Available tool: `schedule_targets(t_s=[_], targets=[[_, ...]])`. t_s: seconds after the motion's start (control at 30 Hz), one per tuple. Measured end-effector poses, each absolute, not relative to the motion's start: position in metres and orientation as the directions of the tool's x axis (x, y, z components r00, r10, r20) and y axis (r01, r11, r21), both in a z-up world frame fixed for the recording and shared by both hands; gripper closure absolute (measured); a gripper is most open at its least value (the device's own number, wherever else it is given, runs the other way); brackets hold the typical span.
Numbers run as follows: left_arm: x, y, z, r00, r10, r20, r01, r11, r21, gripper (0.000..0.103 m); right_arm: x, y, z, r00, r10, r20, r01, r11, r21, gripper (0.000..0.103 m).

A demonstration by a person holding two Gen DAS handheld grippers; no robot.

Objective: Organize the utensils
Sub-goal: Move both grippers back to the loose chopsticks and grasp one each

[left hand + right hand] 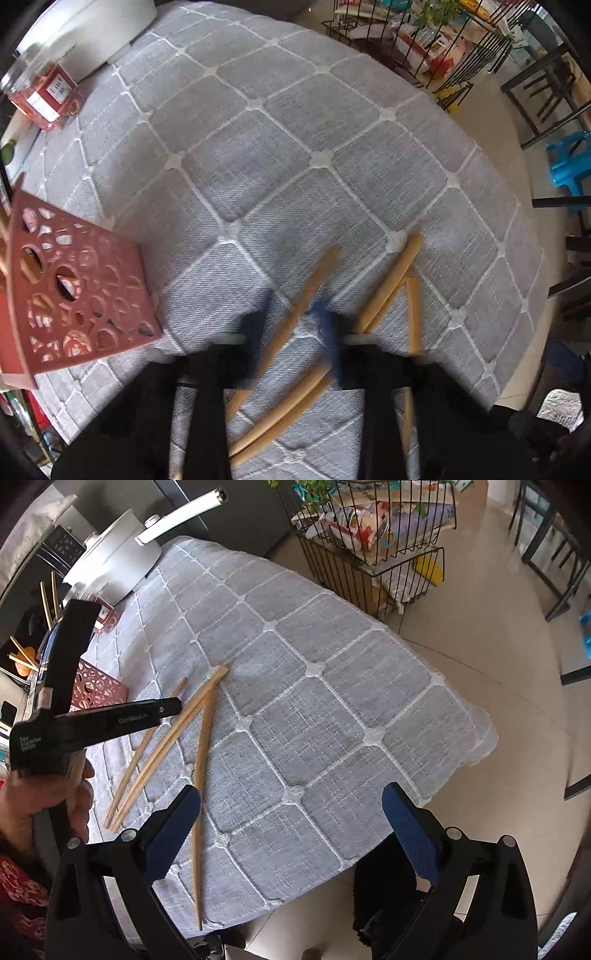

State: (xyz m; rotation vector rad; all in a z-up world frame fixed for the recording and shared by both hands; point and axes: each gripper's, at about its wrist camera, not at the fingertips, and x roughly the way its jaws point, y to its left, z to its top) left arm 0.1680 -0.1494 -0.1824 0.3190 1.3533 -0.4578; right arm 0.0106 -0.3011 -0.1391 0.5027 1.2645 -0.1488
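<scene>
The right gripper [291, 834] is wide open and holds nothing. It hangs over the near edge of the grey cloth [332, 709]. One chopstick [201, 775] runs close by its left blue pad [173, 834].

A hand [44, 797] holds the left gripper [291, 332], which points down at the cloth. Its fingers are close together, with one chopstick [314, 280] between them. They are blurry, so I cannot tell if they pinch it. More chopsticks [391, 284] lie loose on the cloth right beside it.

The red holder [85, 295] with holes stands left of the chopsticks, near them but not touching. A few sticks already poke out of its top.

Further back a red jar [44, 96] and a pot [114, 565] sit at the far end of the cloth. A wire basket [369, 554] stands on the floor behind.
</scene>
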Motion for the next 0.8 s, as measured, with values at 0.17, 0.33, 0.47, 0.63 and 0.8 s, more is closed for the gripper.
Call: schedule_targets(t_s=[0.17, 0.33, 0.47, 0.63, 0.8], targets=[[0.152, -0.119, -0.164, 0.233, -0.197, -0.952, 0.478, 0.876, -0.064, 0.096, 0.019, -0.297, -0.144, 0.290, 0.181, -0.940, 0.400, 0.869, 0.291, 0.025], [0.111, -0.078, -0.115, 0.358, -0.246, -0.901, 0.482, 0.875, -0.047, 0.098, 0.042, -0.279, -0.148, 0.277, 0.188, -0.942, 0.396, 0.871, 0.290, 0.029], [0.081, -0.046, -0.077, 0.445, -0.271, -0.854, 0.475, 0.880, -0.031, 0.098, 0.058, -0.255, -0.155, 0.243, 0.195, -0.950, 0.378, 0.883, 0.278, 0.030], [0.053, -0.029, -0.046, 0.539, -0.264, -0.800, 0.451, 0.892, 0.010, 0.098, 0.076, -0.226, -0.175, 0.160, 0.150, -0.976, 0.343, 0.918, 0.198, 0.054], [0.030, -0.021, -0.031, 0.601, -0.256, -0.757, 0.417, 0.909, 0.024, 0.098, 0.074, -0.220, -0.171, 0.203, 0.091, -0.975, 0.322, 0.934, 0.154, 0.093]])
